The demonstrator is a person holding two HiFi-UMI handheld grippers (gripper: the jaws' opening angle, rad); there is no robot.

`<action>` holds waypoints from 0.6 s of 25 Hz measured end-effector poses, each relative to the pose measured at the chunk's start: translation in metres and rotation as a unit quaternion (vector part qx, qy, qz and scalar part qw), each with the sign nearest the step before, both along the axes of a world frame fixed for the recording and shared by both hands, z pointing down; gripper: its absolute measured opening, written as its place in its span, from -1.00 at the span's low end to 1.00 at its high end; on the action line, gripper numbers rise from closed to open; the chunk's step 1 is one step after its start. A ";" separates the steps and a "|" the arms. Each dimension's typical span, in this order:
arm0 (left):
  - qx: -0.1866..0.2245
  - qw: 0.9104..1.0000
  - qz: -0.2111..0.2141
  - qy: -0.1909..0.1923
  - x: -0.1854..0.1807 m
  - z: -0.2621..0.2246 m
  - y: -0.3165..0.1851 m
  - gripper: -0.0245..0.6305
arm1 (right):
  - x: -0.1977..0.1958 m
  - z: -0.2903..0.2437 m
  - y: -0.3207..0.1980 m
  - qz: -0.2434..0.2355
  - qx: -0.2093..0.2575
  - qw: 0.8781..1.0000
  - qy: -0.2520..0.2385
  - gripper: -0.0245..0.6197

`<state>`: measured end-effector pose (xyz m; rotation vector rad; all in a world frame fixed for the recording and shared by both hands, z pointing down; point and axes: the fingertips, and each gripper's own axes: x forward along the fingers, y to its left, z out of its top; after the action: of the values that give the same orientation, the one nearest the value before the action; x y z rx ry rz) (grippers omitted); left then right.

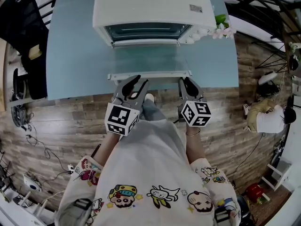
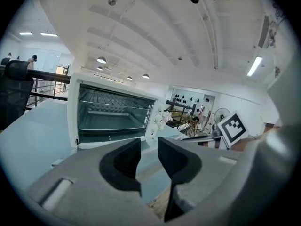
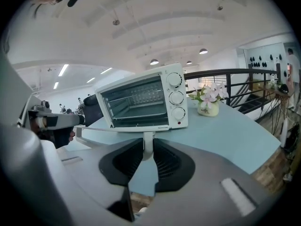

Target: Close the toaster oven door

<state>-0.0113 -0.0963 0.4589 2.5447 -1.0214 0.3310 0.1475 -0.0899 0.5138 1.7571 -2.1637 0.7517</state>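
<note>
The toaster oven (image 1: 155,8) is sitting at the far side of the pale blue worktop (image 1: 75,55), and its glass door (image 1: 150,60) is hanging wide open, lying roughly level out toward the person. Inside the cavity a wire rack (image 2: 115,98) is showing high up, with a flat tray (image 2: 110,121) below it. The right gripper (image 3: 148,142) is clamping the upright white post of the door handle (image 1: 149,74), its pads pressing on either side. The left gripper (image 2: 149,145) is hovering by the handle's left end with its jaws standing apart and gripping nothing. Just beside the oven's three knobs (image 3: 176,97), a small pot (image 3: 208,108) is holding white flowers.
</note>
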 end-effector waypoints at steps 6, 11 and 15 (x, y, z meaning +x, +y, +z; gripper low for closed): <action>0.017 1.000 -0.014 0.008 -0.003 -0.015 -0.006 -0.58 | 0.001 -0.022 -0.011 -0.012 0.013 1.000 0.003 -0.65; 0.024 0.999 -0.026 0.009 -0.008 -0.021 -0.012 -0.58 | 0.001 -0.039 -0.023 -0.020 0.024 1.000 0.004 -0.65; 0.031 0.999 -0.036 0.012 -0.010 -0.027 -0.016 -0.58 | 0.000 -0.055 -0.037 -0.029 0.037 0.999 0.006 -0.64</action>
<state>-0.0216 -0.1128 0.4322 2.5520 -1.1285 0.2522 0.1479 -0.1271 0.4587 1.7195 -2.2519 0.6544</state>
